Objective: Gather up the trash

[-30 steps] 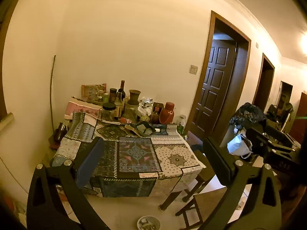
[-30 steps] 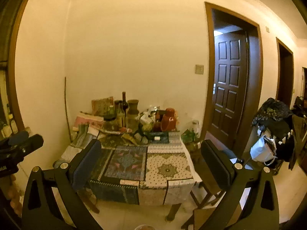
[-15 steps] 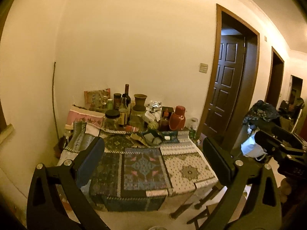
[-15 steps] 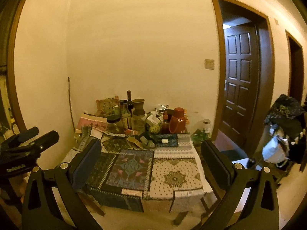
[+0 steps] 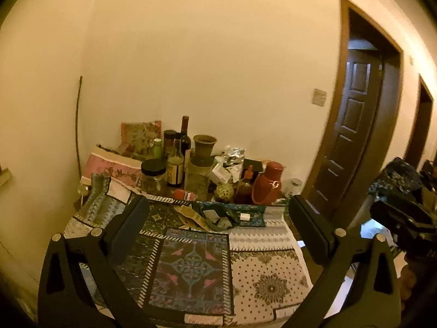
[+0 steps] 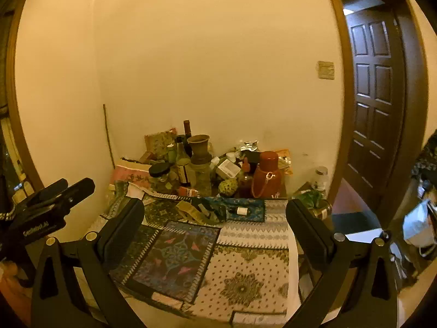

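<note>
Both tools are spread wide with nothing between their fingers. The left gripper and the right gripper hover over the near half of a table covered in a patchwork cloth, not touching it.

The likely trash lies straight ahead of both, past the fingertips, where the cloth meets the clutter: a heap of crumpled wrappers in olive and dark green, with a small white-capped vial lying on its side just to their right. Further ahead, against the wall, stand a dark wine bottle, a black-lidded jar, a clay vase and a red flask, with crumpled foil between the vase and the flask.

The wrappers look light and soft, likely to crush and slip, so a raised fold suits a pinch better than a flat edge. The vial seems hard and apt to roll; gripping across its body should hold. The glassware behind looks fragile and crowded.
</note>
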`<action>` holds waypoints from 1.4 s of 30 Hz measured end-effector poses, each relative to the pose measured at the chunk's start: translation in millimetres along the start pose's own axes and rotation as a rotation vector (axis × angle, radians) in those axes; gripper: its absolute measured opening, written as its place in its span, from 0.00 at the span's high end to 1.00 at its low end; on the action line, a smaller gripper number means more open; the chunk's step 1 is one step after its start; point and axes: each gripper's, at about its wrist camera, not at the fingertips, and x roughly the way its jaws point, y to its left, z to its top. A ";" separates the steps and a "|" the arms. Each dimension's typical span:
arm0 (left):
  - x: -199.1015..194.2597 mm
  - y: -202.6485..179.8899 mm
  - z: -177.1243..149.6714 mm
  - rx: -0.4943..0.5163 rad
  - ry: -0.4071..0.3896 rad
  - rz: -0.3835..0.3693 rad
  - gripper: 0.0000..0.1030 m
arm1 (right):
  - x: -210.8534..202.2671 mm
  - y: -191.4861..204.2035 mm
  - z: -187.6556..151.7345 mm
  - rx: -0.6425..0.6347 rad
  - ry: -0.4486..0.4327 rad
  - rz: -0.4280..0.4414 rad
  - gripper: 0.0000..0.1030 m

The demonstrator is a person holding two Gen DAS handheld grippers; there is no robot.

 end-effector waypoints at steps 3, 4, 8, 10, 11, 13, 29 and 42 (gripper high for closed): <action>30.5 0.1 -1.2 -0.010 0.046 0.027 0.01 | 26.7 -8.5 0.6 -0.018 0.045 -0.004 0.00; 41.6 1.6 -2.0 -0.012 0.065 0.039 0.01 | 35.5 -11.4 0.8 -0.016 0.059 -0.003 0.00; 81.7 14.8 -5.6 -0.034 0.122 0.075 0.01 | 76.3 -15.6 -3.3 -0.010 0.126 0.006 0.00; 103.9 25.0 -7.2 -0.044 0.148 0.076 0.01 | 95.4 -15.1 -4.8 -0.013 0.148 -0.007 0.00; 117.5 31.9 -7.7 -0.046 0.164 0.077 0.01 | 106.4 -14.1 -6.1 -0.011 0.159 -0.017 0.00; 141.0 43.1 -9.2 -0.044 0.194 0.076 0.01 | 129.4 -12.5 -8.8 -0.011 0.187 -0.032 0.00; 331.6 135.6 -49.0 -0.088 0.553 -0.018 0.10 | 370.2 -2.2 -60.3 0.050 0.556 -0.005 0.03; 429.7 131.3 -98.8 -0.158 0.726 -0.141 0.17 | 396.7 -11.7 -85.1 0.160 0.658 0.066 0.78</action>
